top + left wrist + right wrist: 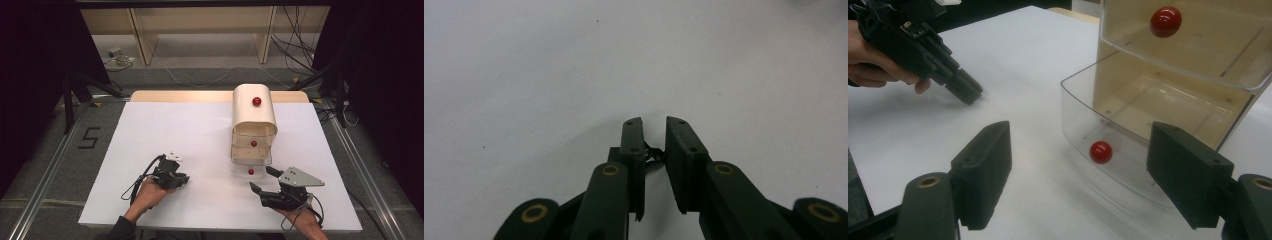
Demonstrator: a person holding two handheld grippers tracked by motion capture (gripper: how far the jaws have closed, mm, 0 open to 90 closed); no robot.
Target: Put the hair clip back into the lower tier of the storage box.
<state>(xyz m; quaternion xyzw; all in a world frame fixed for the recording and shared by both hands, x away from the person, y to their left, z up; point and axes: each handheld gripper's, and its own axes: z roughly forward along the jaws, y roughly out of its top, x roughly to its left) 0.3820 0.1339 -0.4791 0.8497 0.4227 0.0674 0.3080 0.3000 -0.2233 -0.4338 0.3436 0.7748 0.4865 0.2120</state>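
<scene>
Black jaws of the right gripper (1080, 175) are rising from the bottom of the right gripper view, standing wide apart and released, nothing between them. Beyond them, at centre right, the clear bottom drawer (1108, 150) is sitting pulled out of the wooden drawer unit (1113, 75), its red knob (1100, 152) facing the jaws. A second drawer above it, with its own red knob (1165, 21), is lying flush. The left gripper (965, 92) is resting at upper left, tip down on the white table (1018, 60).

Moving to the left gripper view: the left gripper (654, 131) is showing its jaws drawn near together over bare table (549, 65), a narrow gap remaining, nothing held; I am judging it clenched on nothing.

Moving to the high view: the right gripper (262, 180) is sitting at lower right, just short of the bottom drawer (250, 161); the left gripper (182, 179) is well apart at lower left. The drawer unit (254, 117) is standing right of centre.

Judgement: the bottom drawer is already out; whether loading or closing is left, I cannot tell. No item for it is lying on the table.

Writing: a "5" marking (89, 138) is showing on the floor at left. No brands legible.
</scene>
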